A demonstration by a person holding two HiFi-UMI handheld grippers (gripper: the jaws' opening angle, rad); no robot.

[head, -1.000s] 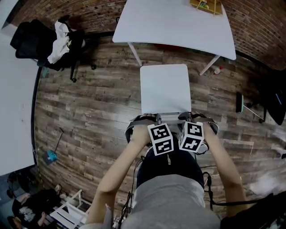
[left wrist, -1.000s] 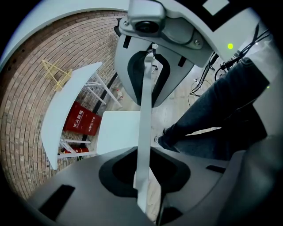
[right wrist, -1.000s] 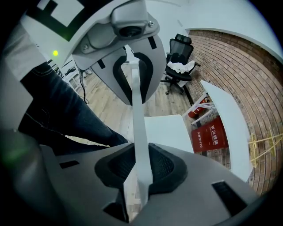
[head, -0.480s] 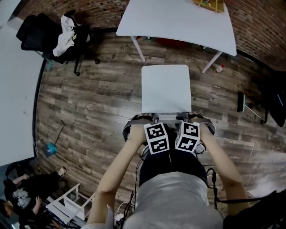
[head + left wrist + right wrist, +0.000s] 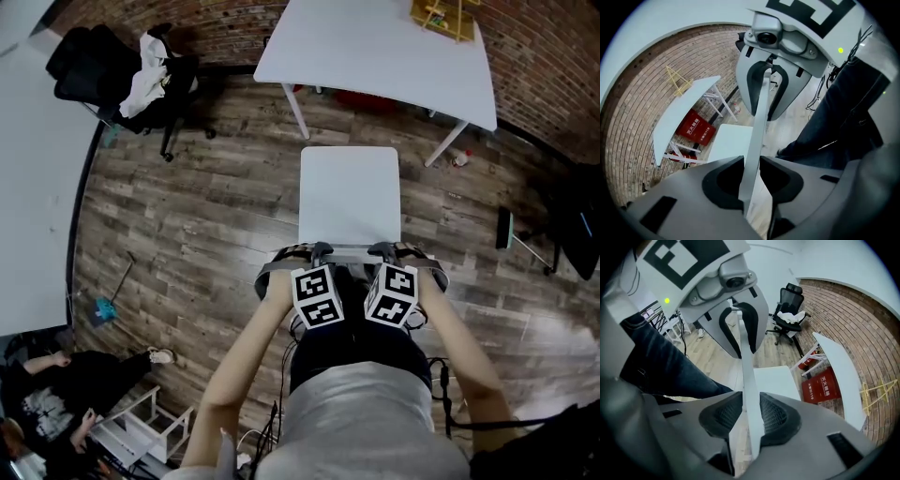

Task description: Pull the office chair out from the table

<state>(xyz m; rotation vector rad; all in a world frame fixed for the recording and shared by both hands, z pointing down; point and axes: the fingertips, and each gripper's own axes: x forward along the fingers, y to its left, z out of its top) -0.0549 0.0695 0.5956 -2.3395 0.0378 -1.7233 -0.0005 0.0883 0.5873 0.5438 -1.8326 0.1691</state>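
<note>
White square-seated office chair (image 5: 349, 195) now further from white tabletop (image 5: 375, 47); my left tongs (image 5: 751, 161), right tongs (image 5: 751, 397) just slackened around its thin backrest (image 5: 759, 108); pull looks done.

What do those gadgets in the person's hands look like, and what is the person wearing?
Each one, left gripper and right gripper, is pale grey plastic with dark rounded pads and a white cube bearing black square markers. Dark cables trail from them. The person wears a grey short-sleeved shirt and dark trousers. The jaws have just been opening, the chair back between them.
</note>
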